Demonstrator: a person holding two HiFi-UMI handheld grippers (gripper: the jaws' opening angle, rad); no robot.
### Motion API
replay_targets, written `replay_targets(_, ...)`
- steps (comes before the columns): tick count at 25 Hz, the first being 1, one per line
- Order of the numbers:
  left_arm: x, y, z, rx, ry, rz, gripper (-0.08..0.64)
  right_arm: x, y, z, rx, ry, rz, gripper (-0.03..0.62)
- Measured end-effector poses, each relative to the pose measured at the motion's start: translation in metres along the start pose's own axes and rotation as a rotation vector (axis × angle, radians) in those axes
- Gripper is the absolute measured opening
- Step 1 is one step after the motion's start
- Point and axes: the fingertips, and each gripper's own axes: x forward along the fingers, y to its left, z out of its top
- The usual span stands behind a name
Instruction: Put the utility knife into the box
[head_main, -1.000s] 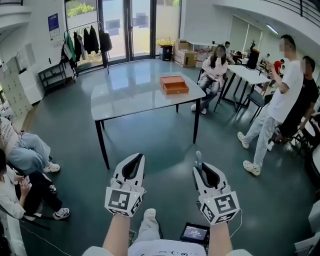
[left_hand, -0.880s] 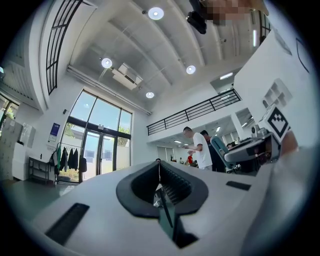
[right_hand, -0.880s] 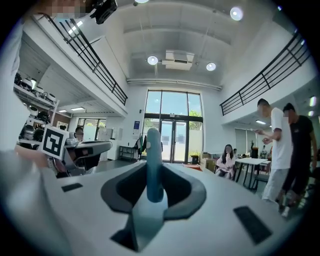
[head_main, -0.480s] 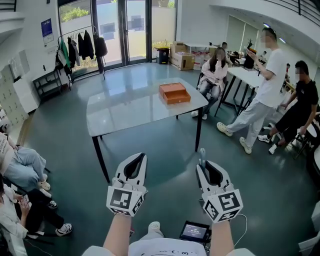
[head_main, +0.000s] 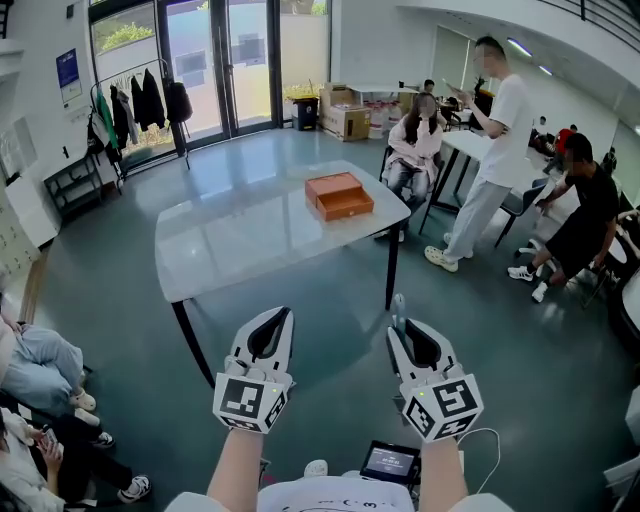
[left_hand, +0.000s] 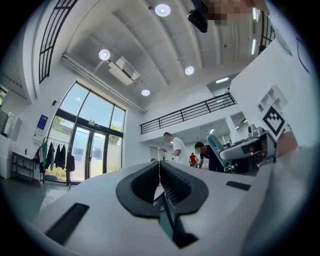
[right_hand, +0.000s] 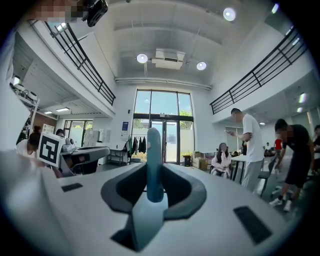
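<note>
Glass doors (head_main: 215, 60) close off the far end of a wide hall with a dark green floor (head_main: 520, 380). Well ahead of both tongs stands a pale worktop (head_main: 240, 240), with an orange box (head_main: 339, 195) near its far right corner. The left tongs (head_main: 273, 318) are closed on nothing, jaws pressed together. The right tongs (head_main: 401, 328) clamp a blue-grey utility knife (right_hand: 154, 155). Its end pokes out past the jaw tips, well apart from the box.

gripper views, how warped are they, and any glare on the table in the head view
Left gripper view and right gripper view: heavy fisheye, black corners, railings bowed. Head view: the table mirrors the bright glass doors, so its top looks washed pale.
</note>
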Motion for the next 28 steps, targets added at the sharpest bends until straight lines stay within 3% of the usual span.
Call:
replay_targets(16,0.062,0.04,-0.028,-0.02,0.015,-0.021,0.015,0.071,-0.027,-0.005,0.025,0.008,-0.016,0.103)
replay_targets(28,0.149,0.059,-0.048,-0.027,0.015,0.011,0.015,0.142,-0.089,-0.004,0.019,0.003,0.023,0.103)
